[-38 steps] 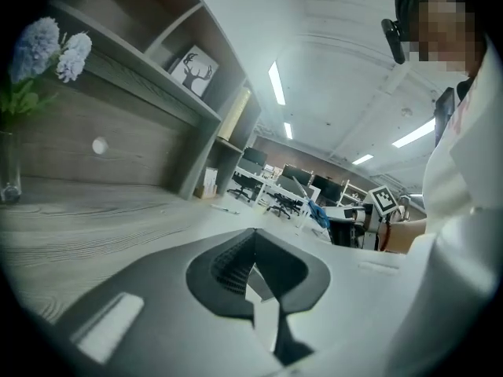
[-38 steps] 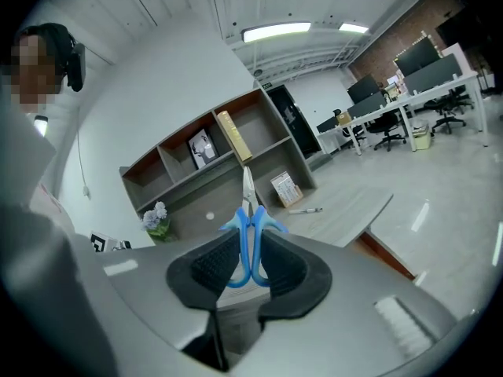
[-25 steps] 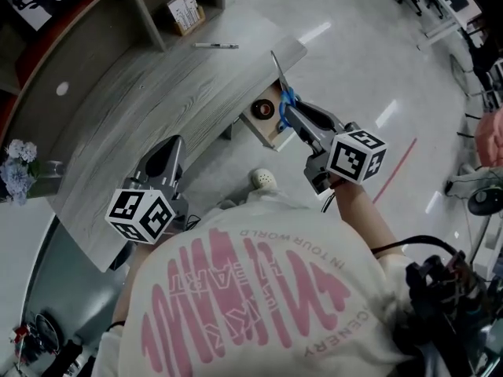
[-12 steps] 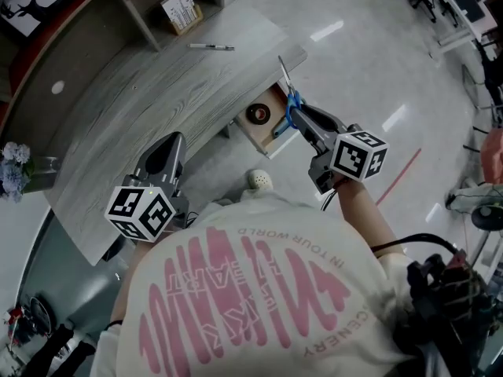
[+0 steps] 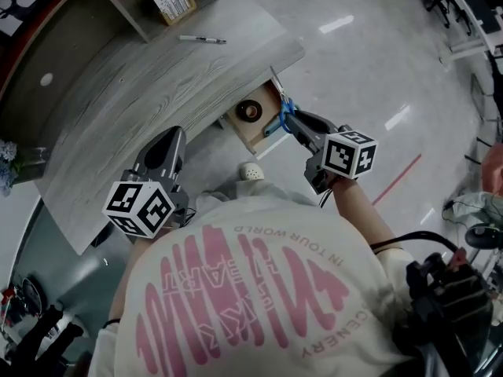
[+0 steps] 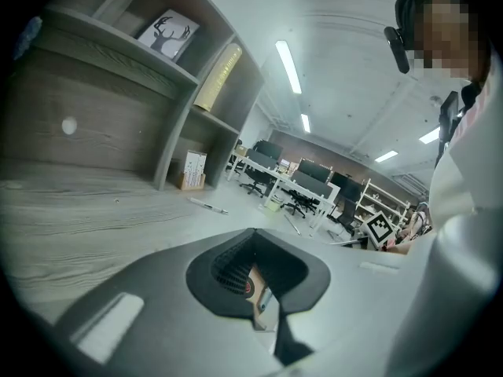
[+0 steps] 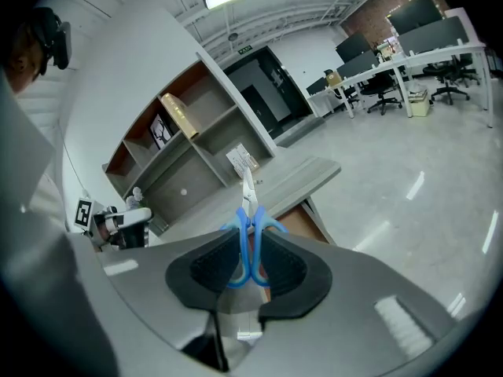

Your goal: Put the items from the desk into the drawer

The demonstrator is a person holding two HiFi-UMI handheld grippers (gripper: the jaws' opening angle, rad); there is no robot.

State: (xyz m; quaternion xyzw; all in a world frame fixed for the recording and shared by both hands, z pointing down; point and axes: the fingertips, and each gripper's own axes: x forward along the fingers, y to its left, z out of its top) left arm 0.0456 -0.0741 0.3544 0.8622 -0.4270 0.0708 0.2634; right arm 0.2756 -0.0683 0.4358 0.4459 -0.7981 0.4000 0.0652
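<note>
Presently the right hand-held gripper [image 5: 289,121] clenches blue-handled scissors [image 5: 280,110] by the open wooden drawer [image 5: 257,138] holding a dark tape roll [image 5: 249,111]; 1 pen [image 5: 202,39] lies on the grey counter [image 5: 134,93].

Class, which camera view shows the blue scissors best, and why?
The right gripper view: the scissors fill the centre, blue handles clamped between the jaws of the right gripper, blades pointing away. The head view shows the scissors only small, at that gripper's tip. The left gripper view does not show them clearly.
</note>
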